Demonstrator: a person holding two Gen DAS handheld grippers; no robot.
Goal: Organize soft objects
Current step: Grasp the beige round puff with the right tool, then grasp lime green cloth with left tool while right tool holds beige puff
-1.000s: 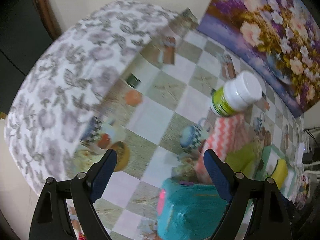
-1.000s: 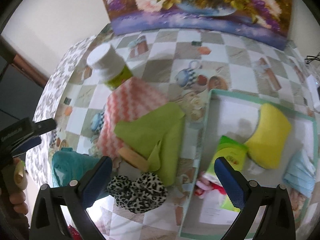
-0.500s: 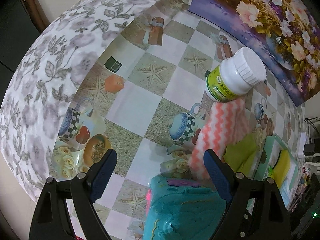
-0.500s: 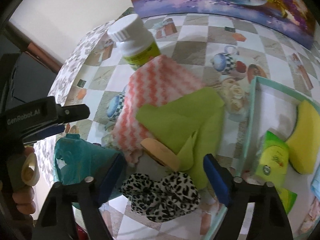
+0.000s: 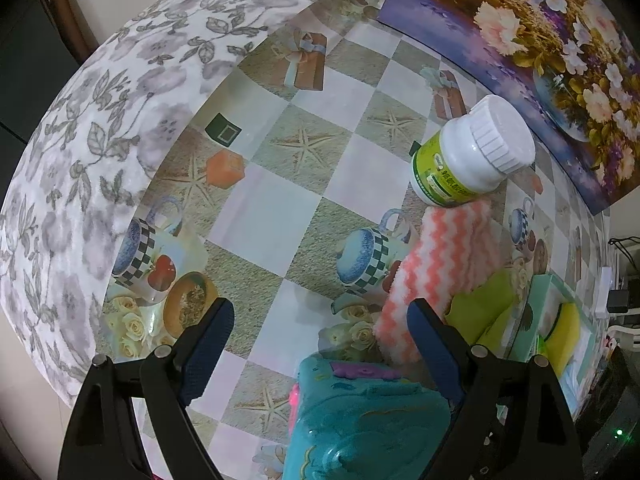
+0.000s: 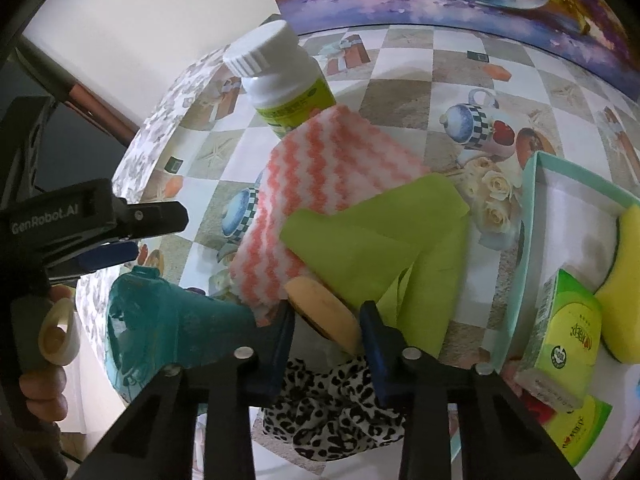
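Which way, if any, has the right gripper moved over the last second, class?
Yes. The right gripper has come down toward the tan sponge; beside it the leopard scrunchie looms larger. Its jaws have just been closing around the sponge.

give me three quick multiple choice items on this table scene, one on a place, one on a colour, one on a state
1. The white bottle stands: A in the tray, B behind the zigzag cloth, C on the scrunchie.
2. The sponge in the tray is: A yellow, B red, C black.
3. The left tongs are: A shut on the bottle, B shut on a cloth, C open.

B: the bottle rises just past the cloth's far edge.
A: it is plainly yellow.
C: the fingers stand wide apart, nothing gripped.
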